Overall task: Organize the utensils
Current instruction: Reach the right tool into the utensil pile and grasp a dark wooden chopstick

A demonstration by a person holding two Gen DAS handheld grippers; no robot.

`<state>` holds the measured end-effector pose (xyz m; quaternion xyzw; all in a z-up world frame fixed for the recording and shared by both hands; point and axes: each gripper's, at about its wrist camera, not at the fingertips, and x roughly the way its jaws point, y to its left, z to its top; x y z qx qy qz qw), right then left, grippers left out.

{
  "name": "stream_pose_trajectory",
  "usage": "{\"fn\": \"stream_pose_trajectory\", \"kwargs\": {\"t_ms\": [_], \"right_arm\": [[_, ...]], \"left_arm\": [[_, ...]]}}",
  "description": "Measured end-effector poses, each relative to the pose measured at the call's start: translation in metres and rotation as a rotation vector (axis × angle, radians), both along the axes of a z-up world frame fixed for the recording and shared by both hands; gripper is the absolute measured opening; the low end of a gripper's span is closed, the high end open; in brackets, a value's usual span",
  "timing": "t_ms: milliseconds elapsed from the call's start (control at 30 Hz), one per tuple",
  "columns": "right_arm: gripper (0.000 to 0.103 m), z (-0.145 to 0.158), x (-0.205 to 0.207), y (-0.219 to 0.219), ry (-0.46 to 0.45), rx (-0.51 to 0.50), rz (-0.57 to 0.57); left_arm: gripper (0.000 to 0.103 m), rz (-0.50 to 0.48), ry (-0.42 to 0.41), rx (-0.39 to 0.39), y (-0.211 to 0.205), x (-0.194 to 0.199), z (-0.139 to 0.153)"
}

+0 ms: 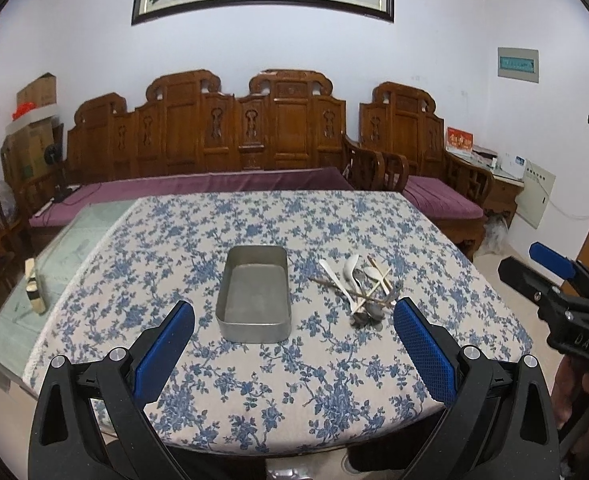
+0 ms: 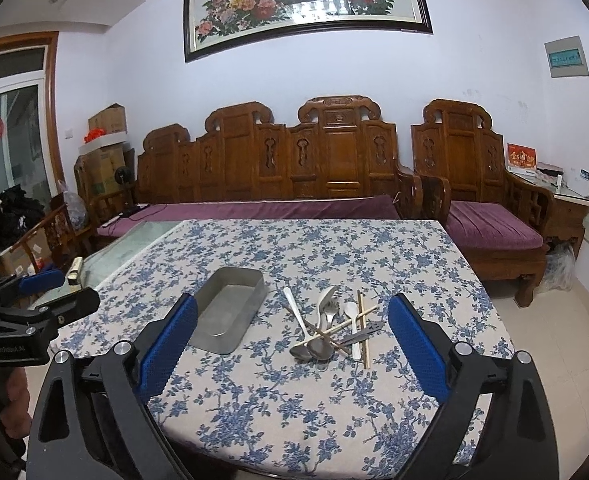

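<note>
An empty metal tin (image 1: pixel 254 294) (image 2: pixel 227 307) stands near the middle of the blue-flowered tablecloth (image 1: pixel 294 380) (image 2: pixel 294 400). To its right lies a crossed heap of utensils (image 1: pixel 364 290) (image 2: pixel 330 326): metal spoons, white plastic spoons, chopsticks and a fork. My left gripper (image 1: pixel 294 322) hovers open above the table's near edge, in front of the tin. Also open, my right gripper (image 2: pixel 292 316) hangs short of the heap with nothing between its fingers. Each gripper shows at the edge of the other's view, the right gripper (image 1: pixel 554 276) and the left gripper (image 2: pixel 38 284).
A glass-topped side table (image 1: pixel 54 264) (image 2: pixel 134 244) with a small wooden object (image 1: pixel 34 288) adjoins the cloth on the left. A carved wooden sofa (image 1: pixel 214 140) (image 2: pixel 274 160) and armchair (image 2: pixel 474 184) with purple cushions stand behind. Cardboard boxes (image 2: pixel 102 152) are stacked at back left.
</note>
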<state>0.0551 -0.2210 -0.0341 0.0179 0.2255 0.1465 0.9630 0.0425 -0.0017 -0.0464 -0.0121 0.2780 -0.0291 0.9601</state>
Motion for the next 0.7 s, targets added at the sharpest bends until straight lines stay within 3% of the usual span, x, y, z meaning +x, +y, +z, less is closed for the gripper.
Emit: {"fn": "stream_pose_trajectory", "kwargs": {"t_ms": [300, 467, 700], "right_arm": [[0.086, -0.025, 0.033, -0.001, 0.039, -0.059, 0.027], [0.073, -0.043, 0.062, -0.004, 0.092, -0.092, 0.078], [0.068, -0.079, 0.114, -0.025, 0.184, -0.109, 0.063]], "left_arm": [[0.097, -0.044, 0.074, -0.019, -0.004, 0.027, -0.027], [0.097, -0.085, 0.105, -0.018, -0.011, 0.045, -0.04], [0.097, -0.118, 0.158, -0.013, -0.021, 0.071, -0.063]]}}
